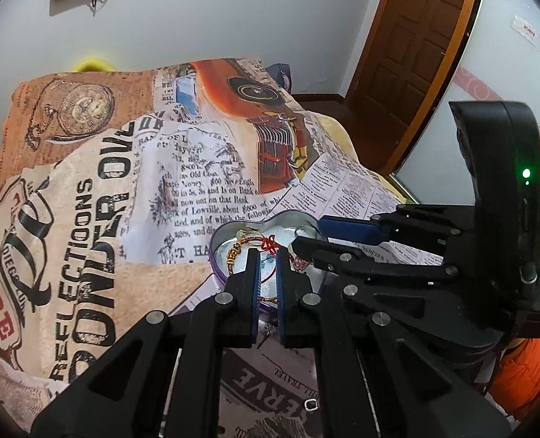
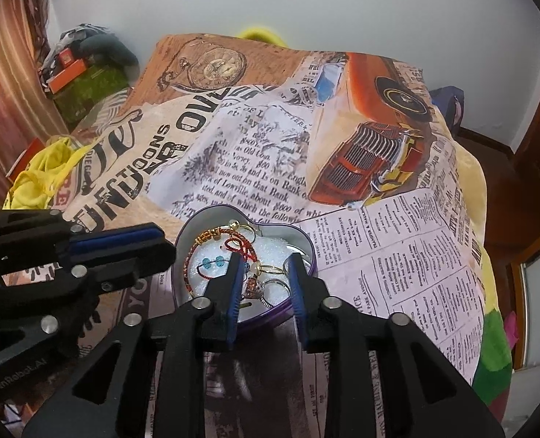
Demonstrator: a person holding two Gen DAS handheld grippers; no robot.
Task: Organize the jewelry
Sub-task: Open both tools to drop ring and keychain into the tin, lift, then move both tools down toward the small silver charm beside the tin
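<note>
A purple heart-shaped tin (image 2: 308, 252) (image 1: 217, 237) lies on the printed blanket with white filling inside. It holds a red-and-gold cord bracelet (image 2: 193, 255) (image 1: 240, 246), blue beads (image 2: 211, 262), gold rings (image 2: 271, 270) and a jewelled ring (image 2: 255, 286). My right gripper (image 2: 264, 262) is open, its fingertips inside the tin on either side of the rings, holding nothing. My left gripper (image 1: 268, 259) hovers over the tin's near edge with a narrow gap between its jaws, nothing clearly held. Each gripper shows in the other's view, the left (image 2: 123, 244) and the right (image 1: 306, 233).
The printed blanket (image 2: 397, 255) covers the bed. A small metal clasp (image 1: 310, 405) lies on the blanket near me. Yellow cloth (image 2: 39, 179) and boxes (image 2: 69, 69) lie at the left. A brown door (image 1: 416, 47) stands at the right.
</note>
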